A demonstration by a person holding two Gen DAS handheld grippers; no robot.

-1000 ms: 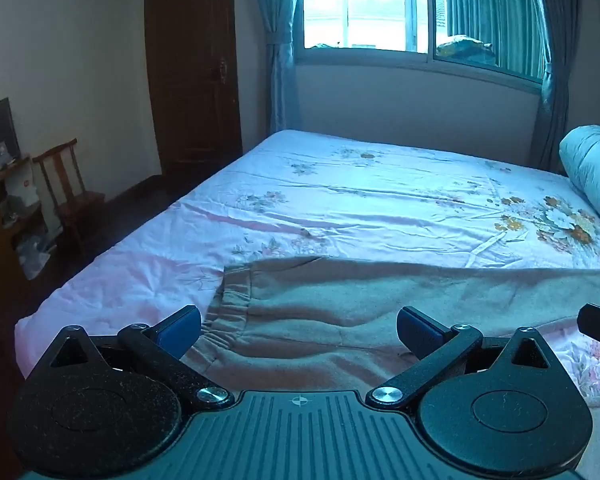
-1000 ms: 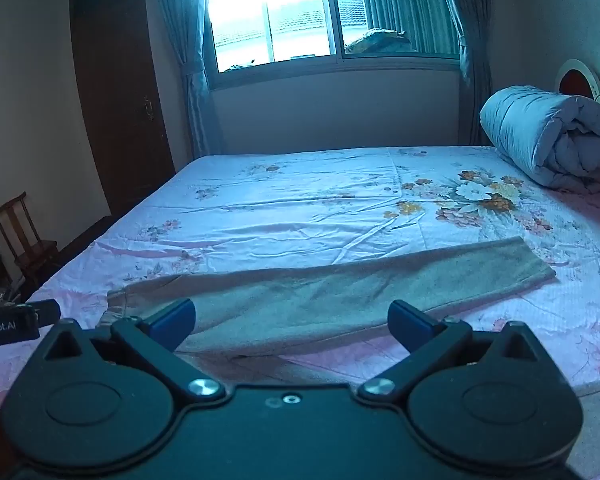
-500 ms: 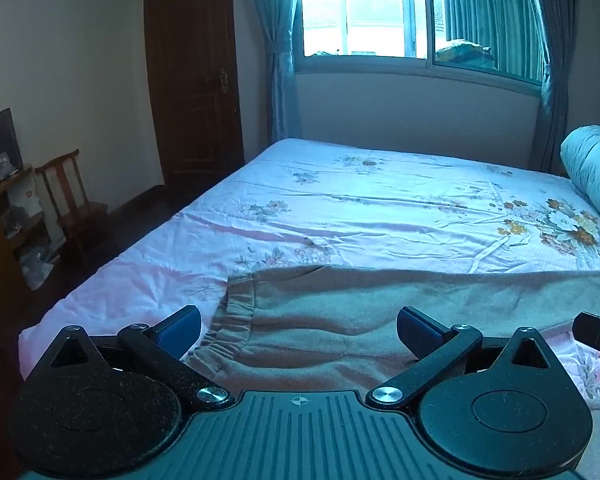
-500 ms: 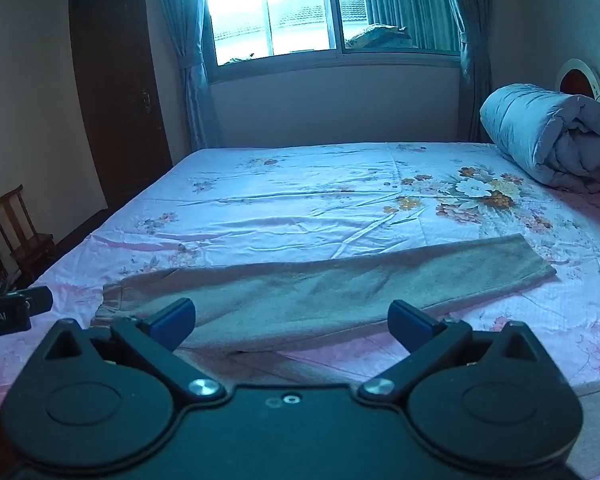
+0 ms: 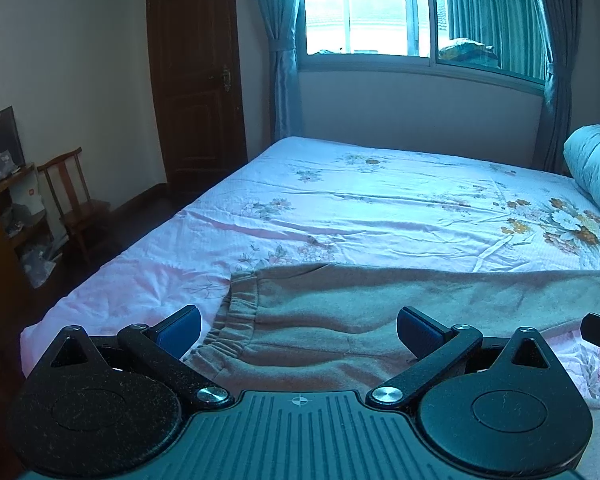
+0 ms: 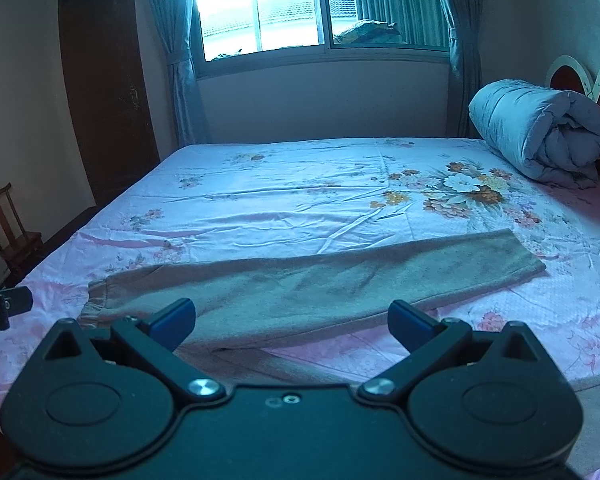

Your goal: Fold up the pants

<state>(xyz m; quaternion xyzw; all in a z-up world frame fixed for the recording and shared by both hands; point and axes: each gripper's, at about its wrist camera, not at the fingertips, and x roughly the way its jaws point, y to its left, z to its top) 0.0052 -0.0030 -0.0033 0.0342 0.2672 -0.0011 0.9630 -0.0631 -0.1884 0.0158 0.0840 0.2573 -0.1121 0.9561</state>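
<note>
Tan pants (image 5: 340, 312) lie flat across the near part of the bed, elastic waistband (image 5: 232, 320) at the left. In the right wrist view the far leg (image 6: 340, 284) stretches to a hem at the right, and the other leg runs under the gripper toward the near right. My left gripper (image 5: 299, 330) hovers open above the waist area, holding nothing. My right gripper (image 6: 291, 320) is open above the crotch and thigh area, also without a hold. Each gripper's tip shows at the edge of the other's view.
The bed sheet (image 6: 300, 200) is pink and white with flower prints. A rolled grey-blue quilt (image 6: 540, 136) lies at the headboard end on the right. A wooden chair (image 5: 72, 196) and a shelf stand left of the bed, near a dark door (image 5: 196, 76).
Both grippers have drawn back and risen a little from the pants, so more of the bed and room shows. The pants have not moved; both grippers stay open.
</note>
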